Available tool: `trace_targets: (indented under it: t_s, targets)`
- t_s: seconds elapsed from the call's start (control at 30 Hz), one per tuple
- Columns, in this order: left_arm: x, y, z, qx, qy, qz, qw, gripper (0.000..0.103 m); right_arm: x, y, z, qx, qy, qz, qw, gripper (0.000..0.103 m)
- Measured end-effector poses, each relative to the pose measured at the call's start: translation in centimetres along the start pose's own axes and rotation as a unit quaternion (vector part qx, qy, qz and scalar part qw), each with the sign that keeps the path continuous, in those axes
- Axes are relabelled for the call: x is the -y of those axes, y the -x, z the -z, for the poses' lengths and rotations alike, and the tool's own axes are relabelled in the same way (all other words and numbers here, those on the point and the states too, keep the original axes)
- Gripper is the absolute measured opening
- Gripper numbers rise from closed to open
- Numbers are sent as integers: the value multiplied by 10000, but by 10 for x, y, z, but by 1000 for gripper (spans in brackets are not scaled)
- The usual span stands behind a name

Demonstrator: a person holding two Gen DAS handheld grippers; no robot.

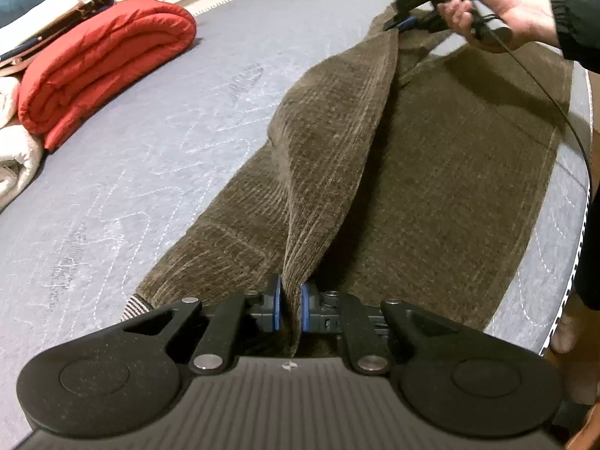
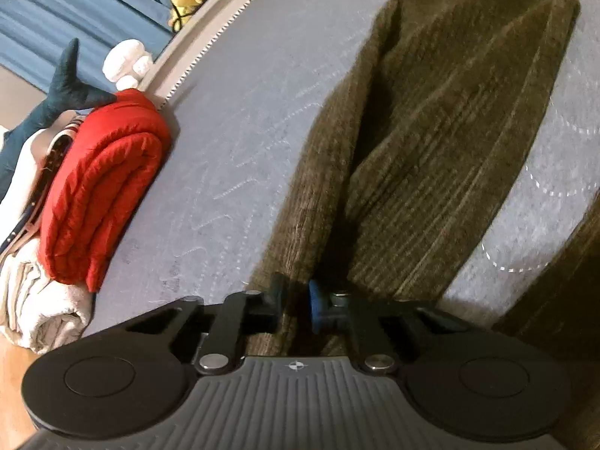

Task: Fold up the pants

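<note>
I see the gray quilted mattress (image 1: 123, 172) filling most of both views, and the brown corduroy pants (image 1: 450, 172) lie lengthwise on it near its right edge. 1 leg rests flat; the other is lifted into a long ridge strung between my 2 grippers.

Well apart on the left sit a rolled red blanket (image 1: 101, 71) and a cream blanket (image 2: 37, 300) beneath it.

My left gripper (image 1: 289, 305) has its blue pads pressed together on a thin pinch of fabric at the near end of the ridge. In the left wrist view, the right gripper (image 1: 401, 24) pinches the far end, the right hand (image 1: 487, 11) working its handle. The right wrist view confirms its pads are nipped on cloth too.

I judge the step to be laying 1 leg over the other. To do it well I would keep the ridge taut, carry both ends across at the same pace, and match the outer seams before letting go.
</note>
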State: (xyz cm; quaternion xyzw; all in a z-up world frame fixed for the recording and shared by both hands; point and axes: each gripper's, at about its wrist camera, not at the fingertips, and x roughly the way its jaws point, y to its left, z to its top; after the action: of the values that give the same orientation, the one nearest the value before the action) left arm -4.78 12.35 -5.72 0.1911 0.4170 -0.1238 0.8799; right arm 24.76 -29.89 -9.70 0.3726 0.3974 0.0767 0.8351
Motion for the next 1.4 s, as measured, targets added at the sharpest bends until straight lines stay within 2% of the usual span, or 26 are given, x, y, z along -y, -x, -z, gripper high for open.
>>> trace_targets:
  t_s: [0.17, 0.27, 0.4, 0.47, 0.57, 0.6, 0.67, 0.73, 0.77, 0.83, 0.87, 0.93, 1.0, 1.07, 1.17, 1.23, 1.27, 1.4]
  targets:
    - [0, 11, 6, 239, -15, -14, 9997, 11, -21, 77, -9, 487, 731, -387, 9954, 10]
    - [-1, 19, 15, 292, -69, 8, 9996, 10, -23, 139, 2, 585, 1175, -321, 9908, 10]
    - [5, 27, 39, 99, -415, 279, 9987, 10, 12, 211, 50, 538, 1221, 11, 9911, 10]
    - [15, 26, 52, -143, -755, 361, 9964, 10, 38, 230, 86, 270, 1415, 247, 9893, 10]
    - [22, 28, 58, -396, -953, 544, 9932, 14, 79, 216, 108, -702, 1172, 667, 9884, 11]
    - [23, 32, 56, -357, -935, 574, 9933, 15, 89, 214, 107, -839, 1046, 794, 9878, 11]
    - [17, 45, 49, -123, -688, 697, 9951, 17, 95, 221, 94, -677, 968, 844, 9894, 14]
    - [4, 64, 41, 307, -256, 917, 9950, 23, 90, 233, 73, -333, 1013, 647, 9922, 17]
    - [-4, 76, 37, 606, 21, 1036, 9928, 26, 85, 240, 60, -54, 1043, 573, 9929, 28]
    - [-18, 91, 28, 996, 526, 1173, 9867, 33, 76, 247, 39, 422, 1181, 519, 9907, 43]
    - [-24, 94, 20, 1085, 784, 1169, 9841, 35, 71, 246, 28, 619, 1299, 532, 9882, 46]
    - [-30, 93, -1, 1032, 1150, 814, 9846, 36, 64, 237, 7, 819, 1402, 523, 9853, 46]
    - [-33, 83, -23, 783, 1446, 353, 9858, 37, 60, 221, -5, 873, 1535, 490, 9831, 46]
    - [-39, 71, -41, 743, 1800, 2, 9809, 38, 57, 199, -12, 845, 1708, 658, 9795, 48]
    - [-42, 52, -43, 966, 2306, -122, 9682, 40, 46, 156, -19, 629, 1946, 925, 9745, 50]
    - [-41, 33, -46, 569, 2707, -422, 9601, 40, 43, 133, -12, 469, 2109, 1062, 9706, 51]
    - [-40, 28, -49, 509, 2815, -573, 9565, 40, 41, 121, -11, 418, 2224, 1148, 9673, 51]
    - [-39, 21, -71, 697, 2728, -588, 9577, 40, 36, 84, 0, 99, 2795, 1428, 9494, 53]
